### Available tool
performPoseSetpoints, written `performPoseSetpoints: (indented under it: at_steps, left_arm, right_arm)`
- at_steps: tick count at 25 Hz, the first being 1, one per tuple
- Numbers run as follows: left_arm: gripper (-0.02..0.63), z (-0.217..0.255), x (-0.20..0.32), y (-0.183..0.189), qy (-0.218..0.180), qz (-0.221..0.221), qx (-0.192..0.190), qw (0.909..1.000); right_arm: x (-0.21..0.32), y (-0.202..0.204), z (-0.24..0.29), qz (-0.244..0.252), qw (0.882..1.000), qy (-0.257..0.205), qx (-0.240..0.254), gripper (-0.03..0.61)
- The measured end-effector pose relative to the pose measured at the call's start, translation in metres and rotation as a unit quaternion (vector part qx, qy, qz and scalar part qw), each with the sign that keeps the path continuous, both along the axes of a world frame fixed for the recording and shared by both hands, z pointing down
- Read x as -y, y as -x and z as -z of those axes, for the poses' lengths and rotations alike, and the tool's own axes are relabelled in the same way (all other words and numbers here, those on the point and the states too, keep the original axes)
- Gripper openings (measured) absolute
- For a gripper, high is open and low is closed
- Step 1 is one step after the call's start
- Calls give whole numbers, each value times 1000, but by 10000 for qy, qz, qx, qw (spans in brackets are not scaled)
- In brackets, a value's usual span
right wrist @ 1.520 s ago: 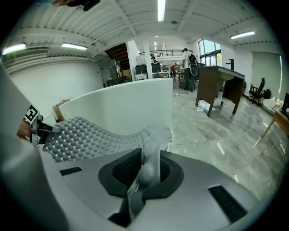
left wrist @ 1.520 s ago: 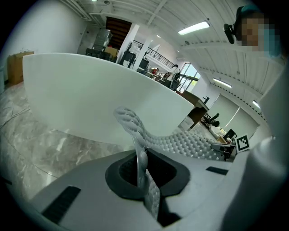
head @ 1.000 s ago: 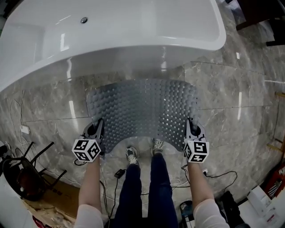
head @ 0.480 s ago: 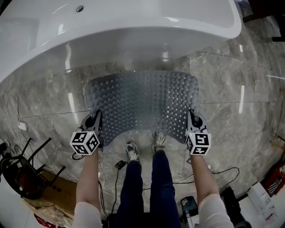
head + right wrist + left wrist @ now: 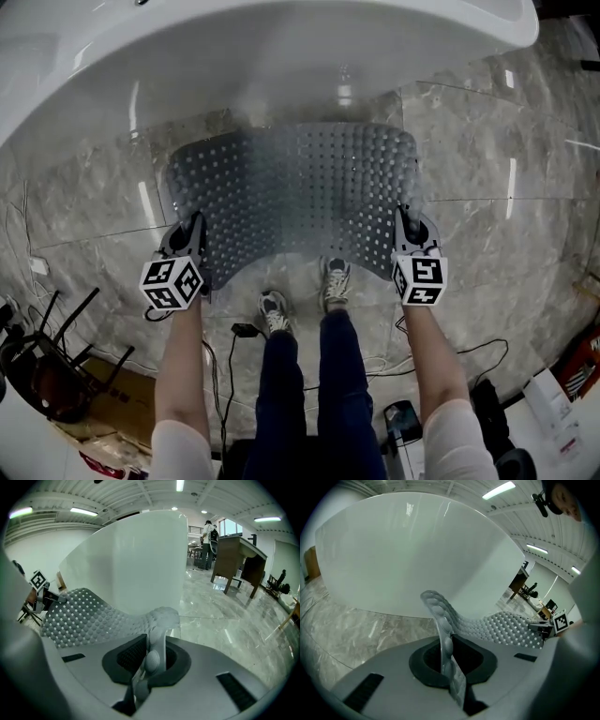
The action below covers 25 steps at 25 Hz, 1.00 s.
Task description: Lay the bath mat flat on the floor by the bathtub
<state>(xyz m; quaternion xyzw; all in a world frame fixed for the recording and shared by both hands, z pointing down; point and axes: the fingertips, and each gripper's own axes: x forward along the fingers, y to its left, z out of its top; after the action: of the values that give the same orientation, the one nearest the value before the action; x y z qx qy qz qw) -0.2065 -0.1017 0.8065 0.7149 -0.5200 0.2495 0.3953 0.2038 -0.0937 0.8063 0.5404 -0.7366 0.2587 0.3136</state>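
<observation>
The left gripper (image 5: 193,232) is clamped on the near left corner of the bath mat (image 5: 300,192). The right gripper (image 5: 411,225) is clamped on the near right corner. In each gripper view the bubbled sheet stands pinched edge-on between the closed jaws. The mat hangs between the two, over the marble floor (image 5: 487,169) in front of the bathtub (image 5: 281,66). Its near edge sags in a curve just ahead of the person's shoes (image 5: 335,279). Its far edge lies close to the foot of the tub.

Several things could go wrong from here. The slack near edge could come down on the toes of the shoes, because they stand right under the curve. The mat would then rest on the shoes and not lie flat. The far edge seems likely to meet the tub's curved wall first, and it could ride up or fold under if it is pushed on. If one corner is let go before the other, the soft sheet may twist or crease.

Compared with a second ago, both grippers and the mat sit lower. The far edge of the mat has drawn in toward the tub's base. The tub fills more of the top of the head view. Both grips on the corners are unchanged.
</observation>
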Motion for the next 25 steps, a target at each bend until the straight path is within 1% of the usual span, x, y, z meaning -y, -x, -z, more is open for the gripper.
performPoseSetpoints:
  at_steps: [5, 13, 19, 25]
  left_arm:
    - [41, -24, 5, -4, 53, 70, 22, 10000]
    - [41, -52, 7, -3, 217, 173, 80, 9996]
    - [41, -67, 10, -2, 276, 237, 107, 9993]
    - [43, -83, 14, -2, 338, 178, 196, 9991]
  right_arm:
    - [3, -2, -23, -110, 9999, 84, -6, 38]
    - [17, -1, -52, 86, 9999, 114, -83, 38]
    - [23, -2, -68, 78, 9998, 144, -78, 38]
    - [22, -2, -84, 2, 9997, 245, -26, 38]
